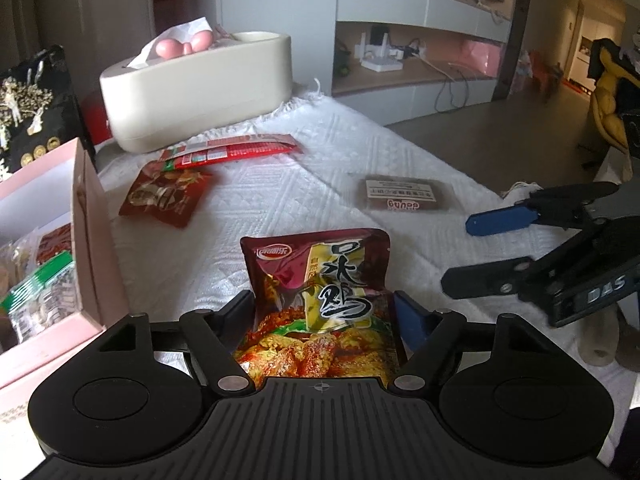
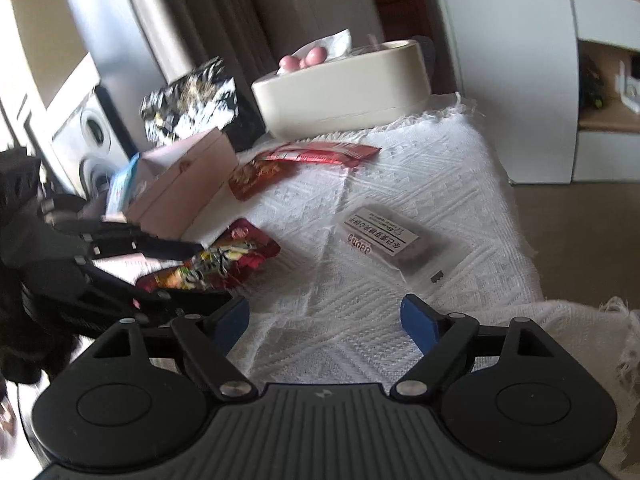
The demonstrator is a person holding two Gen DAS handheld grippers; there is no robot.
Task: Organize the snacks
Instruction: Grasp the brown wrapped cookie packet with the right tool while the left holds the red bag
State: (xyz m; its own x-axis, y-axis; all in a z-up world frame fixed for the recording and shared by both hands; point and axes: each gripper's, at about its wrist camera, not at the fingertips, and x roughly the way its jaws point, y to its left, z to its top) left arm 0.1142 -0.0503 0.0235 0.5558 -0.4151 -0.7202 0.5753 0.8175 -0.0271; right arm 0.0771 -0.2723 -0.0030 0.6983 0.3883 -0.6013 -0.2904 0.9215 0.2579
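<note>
A dark red snack packet (image 1: 320,288) with yellow print sits between the fingers of my left gripper (image 1: 324,300), and its sides buckle where the pads press in. In the right wrist view the same packet (image 2: 224,260) is clamped in the left gripper (image 2: 214,274) beside the pink box (image 2: 188,184). My right gripper (image 2: 324,312) stands open over the white cloth (image 2: 400,184) with nothing between its blue pads. In the left wrist view the right gripper (image 1: 458,254) is at the right. A brown packet (image 1: 406,196) lies ahead of it.
The open pink box (image 1: 86,240) at the left holds several packets. A small red packet (image 1: 164,196) and a long red one (image 1: 232,150) lie before a cream tissue box (image 1: 196,88). A black patterned bag (image 1: 36,108) stands behind the box. The table edge drops off at the right.
</note>
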